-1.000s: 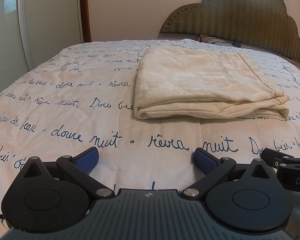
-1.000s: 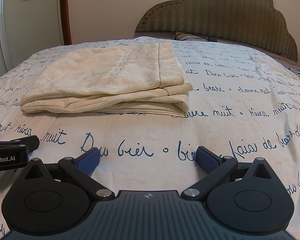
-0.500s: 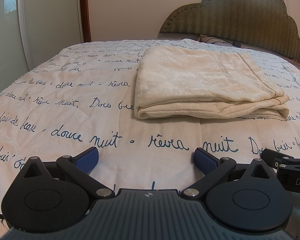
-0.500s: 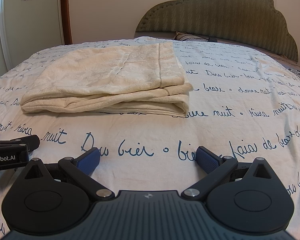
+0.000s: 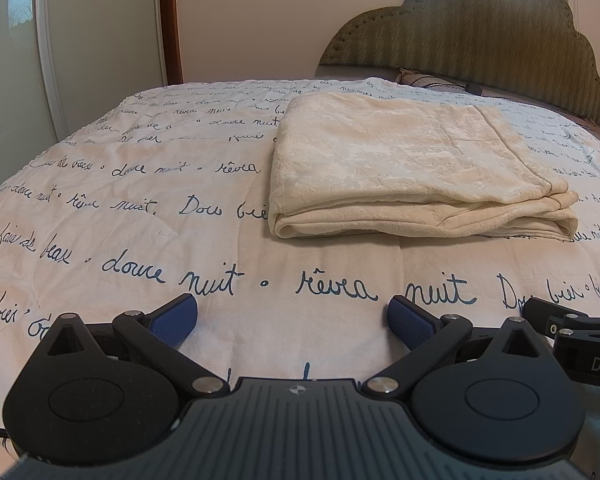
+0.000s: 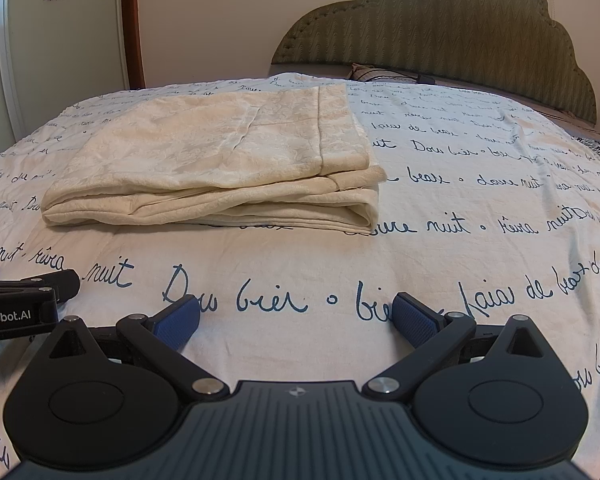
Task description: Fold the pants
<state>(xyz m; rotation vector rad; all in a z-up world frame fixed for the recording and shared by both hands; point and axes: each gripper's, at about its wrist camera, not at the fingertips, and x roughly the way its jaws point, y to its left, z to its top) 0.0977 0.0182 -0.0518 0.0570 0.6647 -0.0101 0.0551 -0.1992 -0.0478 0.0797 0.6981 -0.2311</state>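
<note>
Bedspread [image 5: 180, 240] with blue writing fills the left view; the cream pants [image 5: 404, 172] lie folded in a neat pile, well apart from the wide-open, empty left claw [image 5: 292, 316]. Right view: the right claw [image 6: 296, 316] gapes empty too, held low. Folding looks done; nothing needs grabbing.

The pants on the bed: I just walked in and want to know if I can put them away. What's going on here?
Nothing is being handled right now. The cream pants lie folded into a flat stack on the script-printed bedspread. The left gripper and right gripper both sit low over the bedspread, short of the pants, jaws wide open and empty. The fold looks finished.
</note>
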